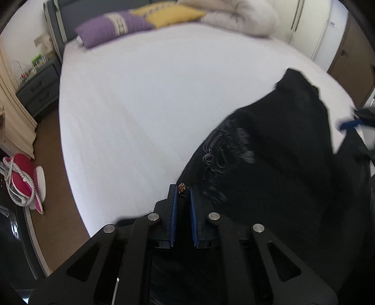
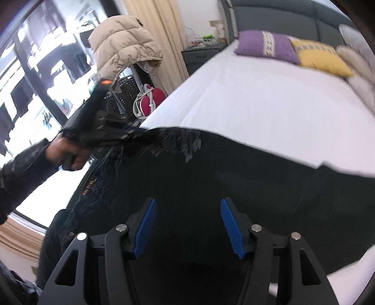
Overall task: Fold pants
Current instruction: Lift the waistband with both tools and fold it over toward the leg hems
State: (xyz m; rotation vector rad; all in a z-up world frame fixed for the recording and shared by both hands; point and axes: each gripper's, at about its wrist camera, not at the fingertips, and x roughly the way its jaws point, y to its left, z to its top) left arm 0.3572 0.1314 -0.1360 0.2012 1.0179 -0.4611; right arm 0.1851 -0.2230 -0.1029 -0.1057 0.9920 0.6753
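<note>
Two grippers are on my feeds, both over black pants (image 1: 276, 150) spread across the near right part of a white bed sheet (image 1: 140, 105). On the left wrist view, my left gripper (image 1: 183, 192) has its blue pads (image 1: 174, 218) pinched tight on the waistband edge, just beside a small round button (image 1: 181, 187) with a red pattern. Embroidery (image 1: 225, 150) shows on the dark fabric just right of that. Across the bed lie a purple pillow (image 1: 112, 28), a yellow pillow (image 1: 168, 14) and a rolled cream duvet (image 1: 239, 16). On the right wrist view, I see the left hand (image 2: 68, 154) gripping its handle at the pants' raised edge. My right gripper (image 2: 187, 211) hangs above the cloth with jaws spread wide, nothing between its blue pads (image 2: 230, 227). Whether it touches the fabric, I cannot tell.
</note>
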